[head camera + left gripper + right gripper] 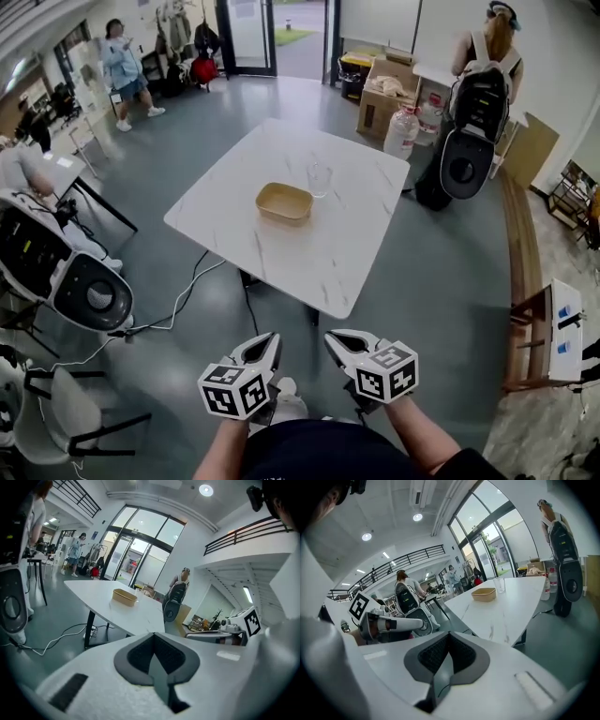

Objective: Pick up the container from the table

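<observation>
bright, even daylight from the glass doors [251, 37] and ceiling lights [366, 536], with fisheye bending and dark corners in the gripper views.

the right hand-held gripper [449, 641] has its jaws pressed together, with nothing between them. ahead and a little to the right, a white marbled bench [506, 613] carries a tan container [483, 594], with a clear cup [499, 585] just beside it. the left hand-held gripper [410, 623], with its marker cube, shows at the left. a person [551, 524] wearing a backpack [561, 543] stands at the far right.
</observation>
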Demonstrator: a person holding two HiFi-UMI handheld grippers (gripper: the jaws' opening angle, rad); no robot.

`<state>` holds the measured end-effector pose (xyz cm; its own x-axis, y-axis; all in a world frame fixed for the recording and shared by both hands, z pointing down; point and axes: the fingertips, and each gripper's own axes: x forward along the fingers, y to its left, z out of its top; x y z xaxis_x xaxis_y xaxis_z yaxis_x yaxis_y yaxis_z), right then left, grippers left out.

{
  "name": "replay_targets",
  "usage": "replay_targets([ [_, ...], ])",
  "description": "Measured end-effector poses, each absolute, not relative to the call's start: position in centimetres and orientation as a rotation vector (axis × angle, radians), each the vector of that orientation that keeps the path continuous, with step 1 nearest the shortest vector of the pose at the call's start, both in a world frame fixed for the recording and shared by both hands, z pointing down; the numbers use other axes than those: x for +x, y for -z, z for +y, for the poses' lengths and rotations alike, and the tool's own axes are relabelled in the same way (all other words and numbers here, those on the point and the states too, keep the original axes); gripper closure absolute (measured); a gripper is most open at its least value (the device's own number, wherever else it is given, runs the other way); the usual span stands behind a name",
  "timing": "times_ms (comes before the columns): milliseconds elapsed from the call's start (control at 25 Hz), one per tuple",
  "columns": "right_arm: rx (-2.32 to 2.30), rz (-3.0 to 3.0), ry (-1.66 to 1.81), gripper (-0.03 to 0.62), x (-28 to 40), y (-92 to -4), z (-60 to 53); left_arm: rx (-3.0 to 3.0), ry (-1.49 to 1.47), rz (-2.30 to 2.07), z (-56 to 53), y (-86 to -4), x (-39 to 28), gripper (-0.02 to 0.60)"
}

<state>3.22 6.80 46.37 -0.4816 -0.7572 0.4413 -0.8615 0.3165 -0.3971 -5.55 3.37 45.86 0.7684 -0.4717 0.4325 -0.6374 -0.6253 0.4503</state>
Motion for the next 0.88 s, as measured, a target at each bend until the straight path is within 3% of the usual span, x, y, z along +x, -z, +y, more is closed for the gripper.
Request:
replay_targets([
  [880, 1.604, -2.360, -0.867, 0.592, 0.6, -45.0, -8.1, 2.408, -0.432, -0.715, -10.6, -45.9, -9.5, 0.588],
])
